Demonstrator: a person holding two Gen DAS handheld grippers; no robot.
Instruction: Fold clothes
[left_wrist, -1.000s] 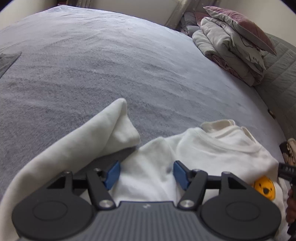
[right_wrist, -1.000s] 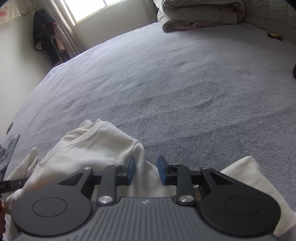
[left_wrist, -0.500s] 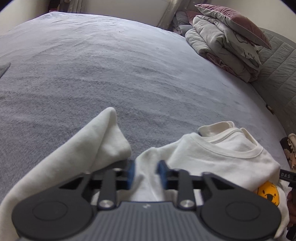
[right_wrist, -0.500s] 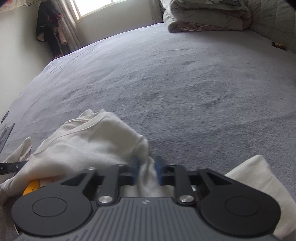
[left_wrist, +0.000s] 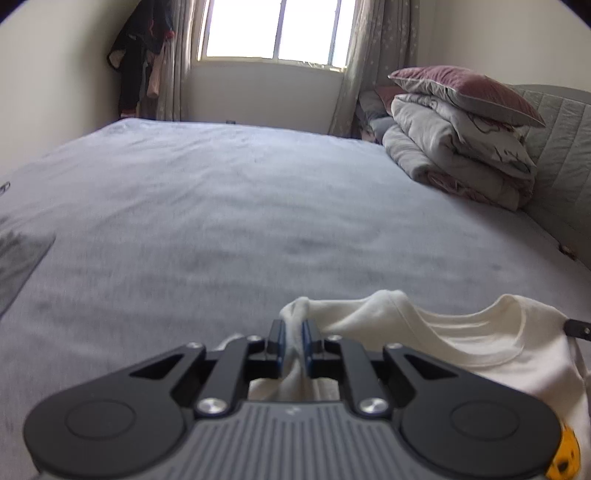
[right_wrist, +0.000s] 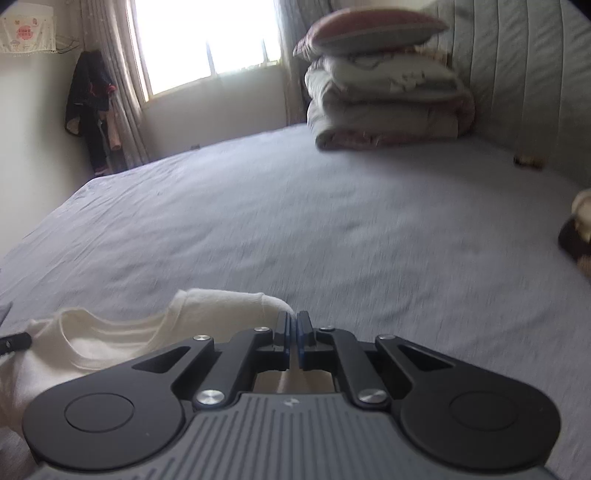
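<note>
Both my grippers have closed on the cream shirt (left_wrist: 461, 339) and lifted it off the bed (left_wrist: 258, 221): left gripper (left_wrist: 291, 343) still tightening on one shoulder, right gripper (right_wrist: 294, 334) pinching the other, neckline between at 3 o'clock. Thin pinches could slip, dropping a corner.

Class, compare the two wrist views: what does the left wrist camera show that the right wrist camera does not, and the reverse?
Left wrist only: the yellow print on the white shirt, and the left gripper closing on its fabric. Right wrist only: a wall hanging, and the right gripper pinching the same shirt. Both: the grey bed, window, folded bedding topped by a pillow.
</note>
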